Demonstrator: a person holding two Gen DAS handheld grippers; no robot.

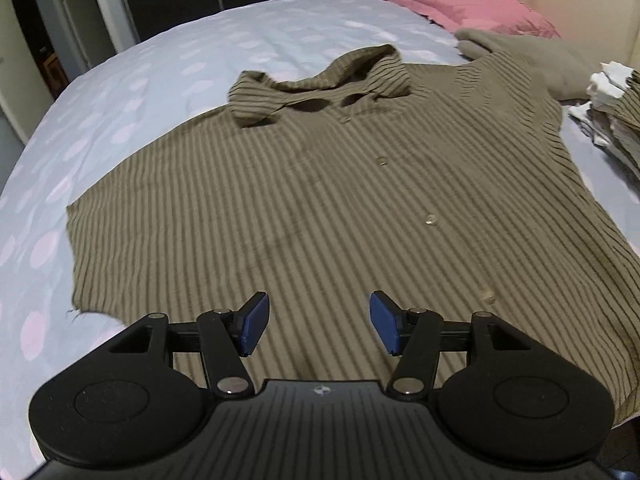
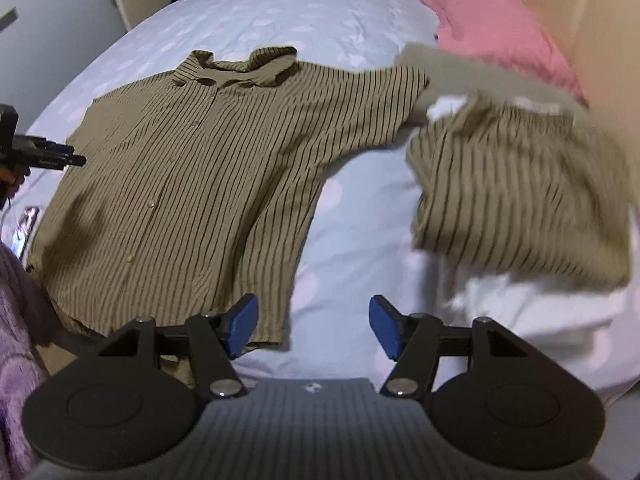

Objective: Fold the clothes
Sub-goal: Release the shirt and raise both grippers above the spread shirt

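An olive shirt with dark stripes (image 1: 320,184) lies flat on the bed, buttons up and collar (image 1: 320,84) at the far end. My left gripper (image 1: 319,306) hovers open over the shirt's lower front, and nothing is between its blue pads (image 1: 254,324). In the right wrist view the same shirt (image 2: 192,184) spreads to the left, one short sleeve (image 2: 380,96) reaching right. My right gripper (image 2: 314,308) is open and empty above the sheet, just right of the shirt's lower hem corner. The left gripper (image 2: 44,156) shows at that view's left edge, over the shirt's other side.
The bed has a pale blue sheet with pink dots (image 1: 180,52). A pink pillow (image 2: 500,28) lies at the far right. To the right, a folded striped garment (image 2: 520,200) rests on a pile of white laundry (image 2: 540,316). A purple fuzzy sleeve (image 2: 16,320) is at the left edge.
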